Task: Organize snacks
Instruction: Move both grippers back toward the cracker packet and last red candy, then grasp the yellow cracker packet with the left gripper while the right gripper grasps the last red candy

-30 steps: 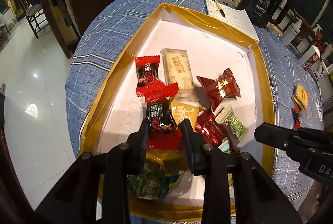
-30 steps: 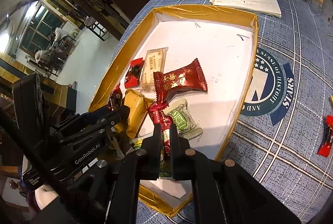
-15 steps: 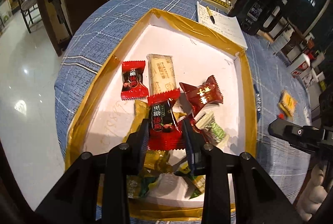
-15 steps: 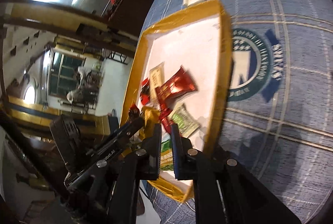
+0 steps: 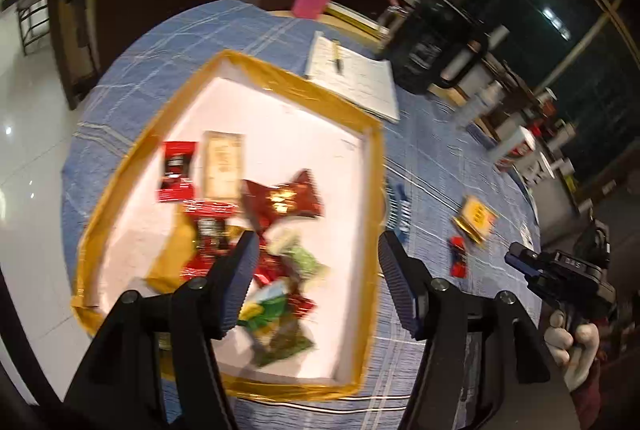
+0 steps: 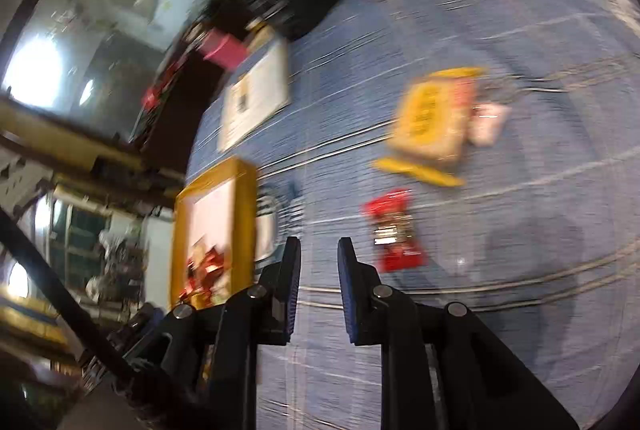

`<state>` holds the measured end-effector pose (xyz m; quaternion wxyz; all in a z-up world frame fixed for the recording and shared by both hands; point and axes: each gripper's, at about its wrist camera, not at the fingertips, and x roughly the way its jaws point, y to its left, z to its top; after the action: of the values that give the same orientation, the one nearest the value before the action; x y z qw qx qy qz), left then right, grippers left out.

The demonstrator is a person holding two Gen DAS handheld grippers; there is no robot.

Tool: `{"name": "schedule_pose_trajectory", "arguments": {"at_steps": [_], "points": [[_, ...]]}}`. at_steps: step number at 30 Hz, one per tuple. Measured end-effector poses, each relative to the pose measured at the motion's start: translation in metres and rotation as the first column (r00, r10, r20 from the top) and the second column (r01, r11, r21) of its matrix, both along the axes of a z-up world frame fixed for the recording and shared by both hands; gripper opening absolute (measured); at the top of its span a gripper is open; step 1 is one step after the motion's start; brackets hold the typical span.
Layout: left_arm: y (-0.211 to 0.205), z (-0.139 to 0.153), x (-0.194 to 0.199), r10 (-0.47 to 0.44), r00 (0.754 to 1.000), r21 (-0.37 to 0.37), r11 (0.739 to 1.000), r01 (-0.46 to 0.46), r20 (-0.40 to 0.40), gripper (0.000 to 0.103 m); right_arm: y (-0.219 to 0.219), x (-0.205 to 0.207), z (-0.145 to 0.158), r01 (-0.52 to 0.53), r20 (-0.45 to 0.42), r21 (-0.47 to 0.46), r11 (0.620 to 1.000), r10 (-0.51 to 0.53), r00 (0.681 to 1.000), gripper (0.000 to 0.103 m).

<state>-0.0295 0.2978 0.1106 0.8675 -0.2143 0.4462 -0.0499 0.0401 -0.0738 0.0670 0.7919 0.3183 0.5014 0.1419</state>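
Two snacks lie loose on the table (image 6: 500, 10), outside the tray (image 5: 376, 190): a red candy (image 6: 394, 230) and a yellow packet (image 6: 432, 118). Both look light, crinkly and slippery, so pinching a wrapper's twisted end probably holds best. The right hand-held gripper (image 6: 319, 262) hangs near the red candy, slightly parted and empty. The left hand-held gripper (image 5: 316, 254) is spread wide, empty, above the tray's candy pile (image 5: 256, 230).

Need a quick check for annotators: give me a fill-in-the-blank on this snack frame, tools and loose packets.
1. The left tool is ____ and holds nothing.
2. The box has a ____ taped rim.
3. The small red packet lies on the ____ tablecloth, outside the box.
4. A pen rests on the ____.

Missing: open; gold; blue; notebook
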Motion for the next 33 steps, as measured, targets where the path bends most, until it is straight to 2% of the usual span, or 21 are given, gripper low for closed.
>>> {"name": "schedule_pose_trajectory", "arguments": {"at_steps": [8, 10, 12, 18, 23, 27, 29, 31, 33], "points": [[-0.061, 0.000, 0.009, -0.144, 0.990, 0.010, 0.989, 0.144, -0.008, 0.064, -0.034, 0.000, -0.003, 0.045, 0.000, -0.066, 0.997, -0.045, 0.999, 0.033], [-0.075, -0.002, 0.010, -0.177, 0.984, 0.010, 0.984, 0.177, -0.014, 0.064, -0.038, 0.003, -0.001, 0.052, 0.013, -0.103, 0.993, -0.050, 0.999, 0.040], [-0.087, -0.005, 0.010, -0.204, 0.979, 0.010, 0.979, 0.205, -0.022, 0.065, -0.040, 0.011, 0.002, 0.060, 0.025, -0.139, 0.988, -0.057, 0.998, 0.053], [-0.110, -0.013, 0.010, -0.241, 0.969, 0.004, 0.970, 0.241, -0.046, 0.065, -0.043, 0.050, 0.002, 0.049, 0.037, -0.239, 0.970, -0.041, 0.998, 0.054], [-0.116, -0.016, 0.005, -0.243, 0.968, 0.009, 0.970, 0.244, -0.057, 0.065, -0.035, 0.103, -0.008, 0.051, 0.011, -0.296, 0.954, -0.050, 0.999, 0.054], [-0.114, -0.018, 0.001, -0.232, 0.970, 0.018, 0.972, 0.234, -0.069, 0.065, -0.011, 0.132, -0.023, -0.035, -0.037, -0.336, 0.941, 0.024, 0.999, 0.053], [-0.111, -0.019, -0.001, -0.220, 0.973, 0.019, 0.975, 0.222, -0.073, 0.065, 0.012, 0.135, -0.027, -0.135, -0.055, -0.328, 0.935, 0.123, 0.991, 0.053], [-0.108, -0.020, -0.001, -0.204, 0.976, 0.017, 0.979, 0.205, -0.077, 0.065, 0.032, 0.131, -0.032, -0.231, -0.084, -0.268, 0.935, 0.216, 0.973, 0.051], [-0.104, -0.020, -0.001, -0.190, 0.979, 0.008, 0.982, 0.191, -0.077, 0.065, 0.056, 0.120, -0.036, -0.356, -0.107, -0.168, 0.919, 0.342, 0.934, 0.049]]}}
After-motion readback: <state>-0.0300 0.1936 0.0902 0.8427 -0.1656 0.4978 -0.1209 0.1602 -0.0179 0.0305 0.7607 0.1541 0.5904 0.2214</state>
